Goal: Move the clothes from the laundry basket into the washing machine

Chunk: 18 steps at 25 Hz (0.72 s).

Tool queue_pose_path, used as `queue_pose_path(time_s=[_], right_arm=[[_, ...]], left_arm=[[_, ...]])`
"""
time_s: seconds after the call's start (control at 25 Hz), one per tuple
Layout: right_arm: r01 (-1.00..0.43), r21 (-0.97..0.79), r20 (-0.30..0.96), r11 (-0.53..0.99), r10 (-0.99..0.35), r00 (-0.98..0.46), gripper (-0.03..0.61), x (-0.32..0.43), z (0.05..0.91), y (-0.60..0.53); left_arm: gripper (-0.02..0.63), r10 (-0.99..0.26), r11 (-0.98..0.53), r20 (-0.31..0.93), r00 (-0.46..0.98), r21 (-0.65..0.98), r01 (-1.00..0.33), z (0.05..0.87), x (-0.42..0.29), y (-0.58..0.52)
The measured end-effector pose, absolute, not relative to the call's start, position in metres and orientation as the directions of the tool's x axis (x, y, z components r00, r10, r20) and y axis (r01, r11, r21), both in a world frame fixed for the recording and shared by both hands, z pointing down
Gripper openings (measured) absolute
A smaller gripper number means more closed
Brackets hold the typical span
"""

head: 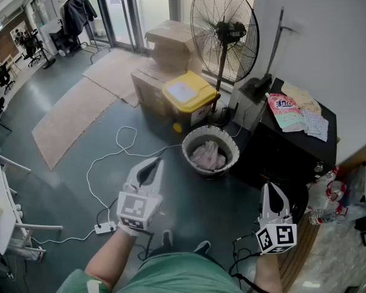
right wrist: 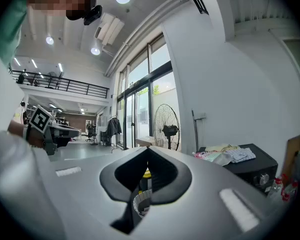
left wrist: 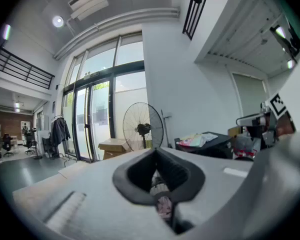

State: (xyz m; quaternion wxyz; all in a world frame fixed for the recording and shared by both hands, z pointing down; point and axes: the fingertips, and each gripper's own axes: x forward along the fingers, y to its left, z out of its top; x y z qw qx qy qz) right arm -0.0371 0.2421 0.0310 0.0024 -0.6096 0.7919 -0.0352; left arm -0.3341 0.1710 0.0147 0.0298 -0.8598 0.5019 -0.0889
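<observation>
A round woven laundry basket (head: 195, 141) stands on the grey floor ahead of me, with pinkish clothes (head: 208, 155) bundled inside. To its right is a black cabinet-like machine (head: 279, 154); no door of it shows from here. My left gripper (head: 154, 163) hovers left of and short of the basket, shut and empty. My right gripper (head: 270, 189) hangs in front of the black machine, likewise shut with nothing in it. In the left gripper view the left gripper (left wrist: 156, 151) has its jaws together and the clothes (left wrist: 163, 204) show beyond them. The right gripper (right wrist: 147, 151) frames the basket (right wrist: 140, 202).
A tall pedestal fan (head: 224, 32) stands behind the basket, beside a yellow-lidded bin (head: 188, 95) and cardboard boxes (head: 166, 46). A white cable and power strip (head: 105, 227) lie on the floor at left. Folded fabrics (head: 297, 111) rest on the black machine. Bottles and bags (head: 341, 194) crowd the right.
</observation>
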Motion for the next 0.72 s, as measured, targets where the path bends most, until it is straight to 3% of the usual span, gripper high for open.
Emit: queue_pose_path(time_s=[0.52, 0.6, 0.72], right_arm=[[-0.968, -0.089, 0.023, 0.234, -0.971, -0.237, 0.002, -0.015, 0.033, 0.248], [-0.968, -0.091, 0.026, 0.233, -0.971, -0.237, 0.017, -0.008, 0.036, 0.248], [-0.968, -0.089, 0.055, 0.233, -0.97, -0.238, 0.125, 0.003, 0.042, 0.249]], left_arm=[[0.005, -0.882, -0.471, 0.105, 0.46, -0.145, -0.87, 0.013, -0.32, 0.181], [0.077, -0.89, -0.455, 0.094, 0.446, -0.15, -0.878, 0.012, -0.317, 0.183], [0.164, -0.9, -0.435, 0.11, 0.423, -0.14, -0.889, 0.019, -0.309, 0.187]])
